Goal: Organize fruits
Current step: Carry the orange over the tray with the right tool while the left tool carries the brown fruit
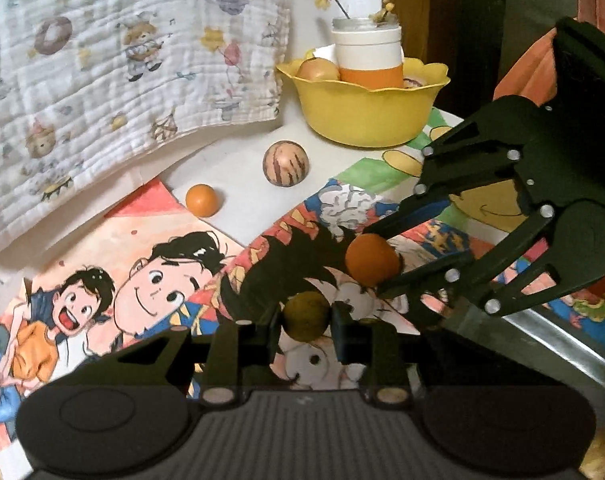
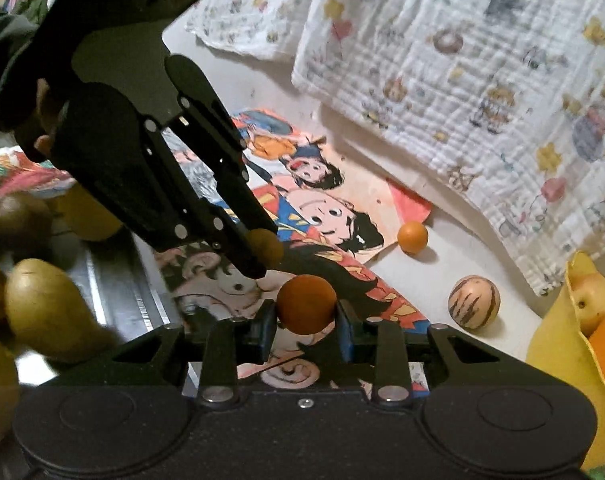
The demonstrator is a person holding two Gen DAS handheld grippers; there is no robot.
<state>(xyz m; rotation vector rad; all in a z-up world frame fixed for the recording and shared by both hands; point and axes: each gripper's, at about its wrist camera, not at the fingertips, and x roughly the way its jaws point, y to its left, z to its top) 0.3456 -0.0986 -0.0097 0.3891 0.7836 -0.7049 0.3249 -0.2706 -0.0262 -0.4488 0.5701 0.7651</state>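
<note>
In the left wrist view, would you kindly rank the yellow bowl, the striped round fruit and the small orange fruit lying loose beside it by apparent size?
1. yellow bowl, clearly largest.
2. striped round fruit.
3. small orange fruit, smallest.
The two fruits lie at similar depth, so their order seems dependable; the bowl sits farther back yet still looks largest.

A dull olive-yellow round fruit (image 1: 305,316) sits between the black left tongs (image 1: 305,330), whose pads are dark blue. A deep orange round fruit (image 2: 306,304) fills the black right tongs (image 2: 306,322), with blue pads too. A smaller bright orange ball-shaped fruit (image 1: 201,200) and a cream round fruit with brown stripes (image 1: 285,164) lie on the off-white surface (image 1: 238,168). The scalloped plastic bowl (image 1: 362,108) is yellow; the jar in it (image 1: 368,58) is white above an orange band. The cartoon posters (image 1: 142,280) show red, blue, orange and black. The white quilted cloth (image 1: 102,60) carries pastel bears, doughnuts and stars. Yellow-green pear-shaped fruits (image 2: 42,308) lie by grey metal.
</note>
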